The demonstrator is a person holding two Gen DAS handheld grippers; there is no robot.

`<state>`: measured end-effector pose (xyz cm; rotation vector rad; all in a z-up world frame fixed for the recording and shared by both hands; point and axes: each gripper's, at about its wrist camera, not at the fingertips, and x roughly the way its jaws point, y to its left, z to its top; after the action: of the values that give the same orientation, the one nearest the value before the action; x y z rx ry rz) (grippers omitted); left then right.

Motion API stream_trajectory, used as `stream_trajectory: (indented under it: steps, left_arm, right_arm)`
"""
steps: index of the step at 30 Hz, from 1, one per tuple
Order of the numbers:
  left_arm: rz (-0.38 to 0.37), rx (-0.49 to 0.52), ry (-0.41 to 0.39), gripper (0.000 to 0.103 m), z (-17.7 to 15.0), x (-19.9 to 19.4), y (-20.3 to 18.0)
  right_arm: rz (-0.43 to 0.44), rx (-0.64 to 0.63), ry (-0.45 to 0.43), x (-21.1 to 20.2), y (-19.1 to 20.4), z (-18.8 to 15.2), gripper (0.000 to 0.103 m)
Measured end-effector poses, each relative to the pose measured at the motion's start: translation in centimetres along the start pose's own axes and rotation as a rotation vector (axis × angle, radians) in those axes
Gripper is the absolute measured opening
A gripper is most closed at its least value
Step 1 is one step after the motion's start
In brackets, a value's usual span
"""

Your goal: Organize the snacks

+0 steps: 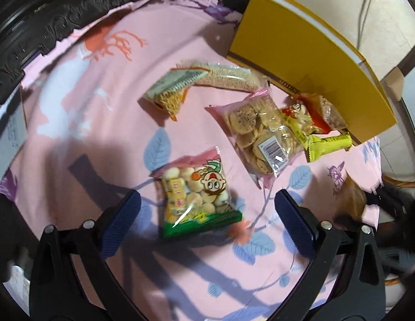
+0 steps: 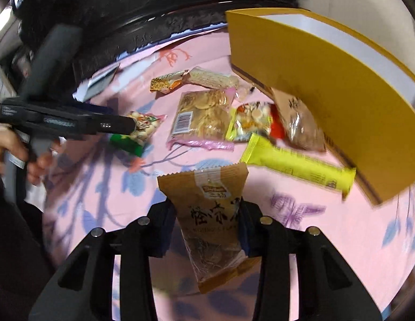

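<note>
My left gripper point(image 1: 207, 214) is open, its blue pads either side of a small bag of round biscuits with a cartoon face point(image 1: 198, 196) lying on the pink cloth. My right gripper point(image 2: 207, 222) is shut on a brown snack packet point(image 2: 210, 214) and holds it above the cloth. A pink-edged bag of crackers point(image 1: 261, 133) point(image 2: 202, 117), a yellow bar point(image 2: 295, 163) point(image 1: 327, 144), a wafer pack point(image 1: 223, 76) and an orange packet point(image 1: 170, 93) lie farther back. The yellow box point(image 1: 301, 53) point(image 2: 327, 85) stands at the right, with several packets at its foot.
The pink floral cloth point(image 1: 100, 107) covers the table. A dark carved frame point(image 1: 73, 13) runs along the far edge. The left gripper body point(image 2: 60, 123) and the hand holding it show at left in the right wrist view. White papers point(image 2: 97, 85) lie near the far edge.
</note>
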<state>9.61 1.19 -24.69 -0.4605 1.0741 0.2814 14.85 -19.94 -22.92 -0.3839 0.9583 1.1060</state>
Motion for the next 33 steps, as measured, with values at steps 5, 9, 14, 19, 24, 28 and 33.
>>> stream_trajectory:
  steps: [5,9,14,19,24,28,33]
  left_arm:
    - [0.044,-0.017,0.039,0.101,-0.1,2.1,-0.1]
    - [0.087,0.012,0.012,0.082,-0.3,2.1,-0.4]
    - [0.103,0.033,-0.004,0.051,-0.2,1.5,0.3]
    - [0.092,0.078,-0.002,0.047,-0.6,1.0,-0.2]
    - [0.057,0.124,-0.038,0.047,-0.5,-0.3,-1.1]
    - [0.035,0.124,-0.061,0.047,-0.2,-1.9,-1.0]
    - [-0.010,0.141,-0.132,0.047,1.1,-5.5,-1.4]
  right_arm:
    - [0.001,0.079,-0.014,-1.1,0.7,-1.6,0.040]
    - [-0.001,0.128,-0.027,-1.5,0.7,-2.3,0.040]
    - [-0.011,0.167,-0.045,-1.6,0.7,-2.4,0.040]
    - [-0.029,0.201,-0.069,-2.0,0.8,-2.1,0.040]
    - [-0.044,0.222,-0.099,-2.8,1.1,-1.6,0.040]
    - [-0.056,0.231,-0.117,-3.3,1.3,-1.3,0.040]
    - [-0.084,0.247,-0.157,-4.8,1.6,-0.3,0.040]
